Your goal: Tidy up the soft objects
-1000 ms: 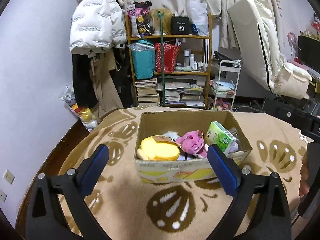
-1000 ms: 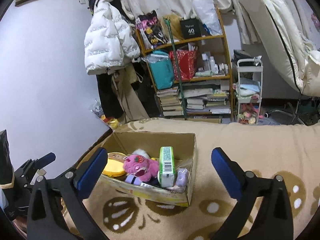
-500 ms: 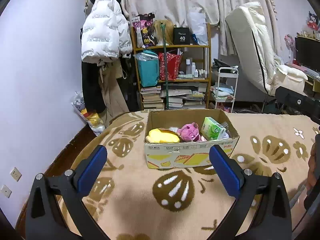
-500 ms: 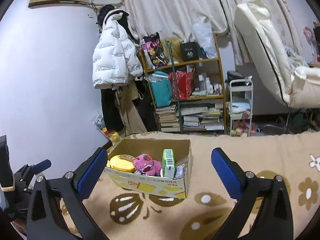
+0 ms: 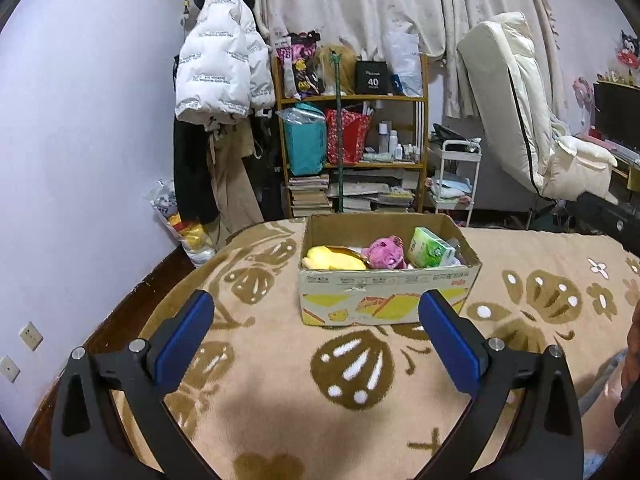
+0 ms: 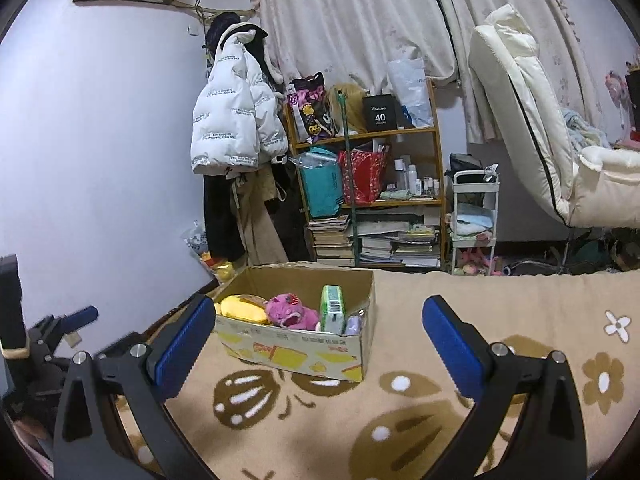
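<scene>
1. I have both grippers released and empty: the left gripper (image 5: 316, 336) and the right gripper (image 6: 316, 340) each show their blue pads spread wide, nothing between them.
2. The open cardboard box with yellow print (image 5: 384, 300) sits ahead on the beige leaf-patterned blanket (image 5: 280, 392), well apart from both.
3. It lies far and slightly right of my left jaws, far and left of my right jaws; I judge the left nearer.
4. Inside, left to right: yellow plush (image 5: 334, 259), pink plush toy (image 5: 385, 253), green tissue pack (image 5: 430, 247) standing tilted.
5. The box's long axis runs left-right; open blanket surrounds it, so I would approach from above.
</scene>
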Tool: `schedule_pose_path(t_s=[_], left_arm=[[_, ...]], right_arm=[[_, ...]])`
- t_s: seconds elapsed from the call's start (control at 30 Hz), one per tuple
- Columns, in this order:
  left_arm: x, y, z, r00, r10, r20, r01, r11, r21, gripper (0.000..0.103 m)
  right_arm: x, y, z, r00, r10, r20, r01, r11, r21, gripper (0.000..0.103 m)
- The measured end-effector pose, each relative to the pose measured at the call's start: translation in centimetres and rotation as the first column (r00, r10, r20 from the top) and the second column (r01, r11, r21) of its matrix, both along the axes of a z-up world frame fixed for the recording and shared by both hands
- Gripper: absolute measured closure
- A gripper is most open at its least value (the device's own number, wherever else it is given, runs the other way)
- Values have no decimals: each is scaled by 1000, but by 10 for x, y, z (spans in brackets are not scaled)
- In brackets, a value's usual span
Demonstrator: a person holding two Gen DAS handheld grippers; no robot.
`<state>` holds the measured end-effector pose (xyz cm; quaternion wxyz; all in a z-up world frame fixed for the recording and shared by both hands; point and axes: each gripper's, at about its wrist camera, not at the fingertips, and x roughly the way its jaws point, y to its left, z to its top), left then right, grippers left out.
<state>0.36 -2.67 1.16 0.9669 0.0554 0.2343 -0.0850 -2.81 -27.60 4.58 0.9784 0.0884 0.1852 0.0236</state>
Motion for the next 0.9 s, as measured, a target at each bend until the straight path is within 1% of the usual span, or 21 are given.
schedule_pose_path(t_s=[0.07,0.27,0.4,0.57,0.7,0.9], left_arm=[[2,2,-3,1000,-4,-1,4,1000,-3,2],[13,0,-14,999,-15,-28,15,1000,1,2],[17,0,-19,999,-11,-45,11,1000,-8,2],[19,2,-21,999,-3,-52,2,1000,-18,2],[20,3,-22,999,-7,-54,5,1000,-26,2],[19,4,-21,999,-6,-47,5,1000,-25,2]], right_arm=[[2,0,-2,1000,-2,-2,2,1000,-8,0],[5,-7,-10,1000,-4,-17,5,999,33,0],[7,-12,-16,1000,-17,-19,17,1000,23,0],[14,-19,-22,999,-25,-37,26,999,31,0],[18,-20,-27,998,-23,-62,24,1000,20,0],[19,-22,-28,998,-28,-63,30,999,16,0]])
